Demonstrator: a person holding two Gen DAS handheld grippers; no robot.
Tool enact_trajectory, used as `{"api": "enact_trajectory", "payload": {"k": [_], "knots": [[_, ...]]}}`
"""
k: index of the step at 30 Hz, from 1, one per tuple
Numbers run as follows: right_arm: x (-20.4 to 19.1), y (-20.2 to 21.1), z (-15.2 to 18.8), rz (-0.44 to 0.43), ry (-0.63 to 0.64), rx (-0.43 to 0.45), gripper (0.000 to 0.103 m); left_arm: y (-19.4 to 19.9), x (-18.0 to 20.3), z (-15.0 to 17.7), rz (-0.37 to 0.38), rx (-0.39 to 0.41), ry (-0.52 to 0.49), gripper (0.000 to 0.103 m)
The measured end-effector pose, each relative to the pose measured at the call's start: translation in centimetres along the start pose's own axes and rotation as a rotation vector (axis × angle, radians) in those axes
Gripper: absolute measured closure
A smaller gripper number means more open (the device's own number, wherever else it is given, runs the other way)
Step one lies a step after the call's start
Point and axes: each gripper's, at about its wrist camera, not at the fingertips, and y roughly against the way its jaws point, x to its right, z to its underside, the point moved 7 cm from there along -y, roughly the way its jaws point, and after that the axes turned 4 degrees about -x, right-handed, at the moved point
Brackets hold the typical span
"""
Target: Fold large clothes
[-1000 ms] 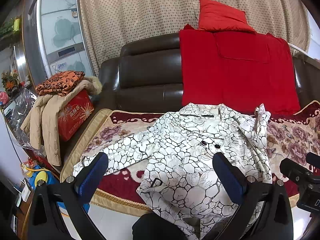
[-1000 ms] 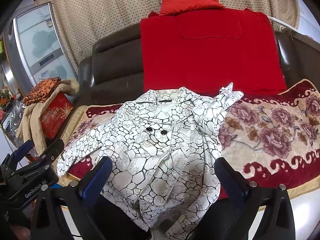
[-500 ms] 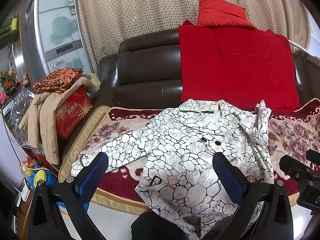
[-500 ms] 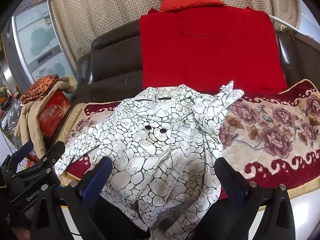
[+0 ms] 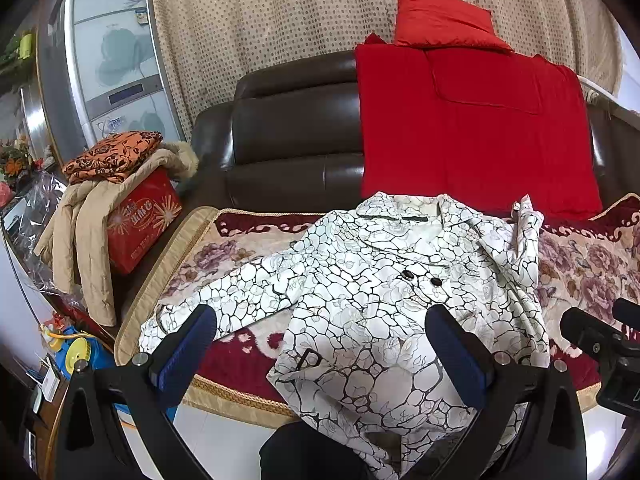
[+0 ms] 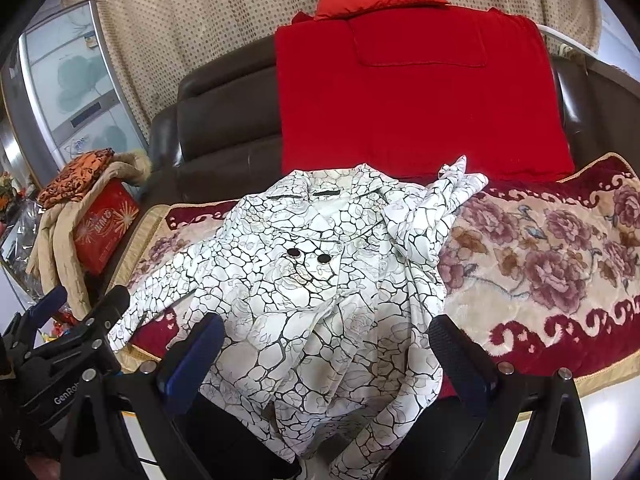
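Floral sofa cover (image 5: 592, 264) under white coat (image 5: 380, 300); both grippers' fingers (image 5: 188, 344) wide apart, empty.

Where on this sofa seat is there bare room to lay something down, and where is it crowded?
Free: the flowered blanket right of the white coat, up to the red cover. A smaller strip lies left of the coat's outstretched sleeve. Crowded: the seat's middle, and the armrest with the red box and beige jacket.

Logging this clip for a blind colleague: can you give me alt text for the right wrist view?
A white coat with black crackle print lies face up on a floral blanket over a dark sofa, its hem hanging off the front edge. The open right gripper hovers before it, holding nothing; the left gripper shows at lower left.
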Motion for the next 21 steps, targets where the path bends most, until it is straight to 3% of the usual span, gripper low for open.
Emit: {"api": "enact_trajectory", "payload": {"k": [21], "knots": [[0.34, -1.02, -0.11, 0.048, 0.004, -0.023, 0.0, -0.19, 0.45, 0.18, 0.016, -0.008, -0.01, 0.0]]}}
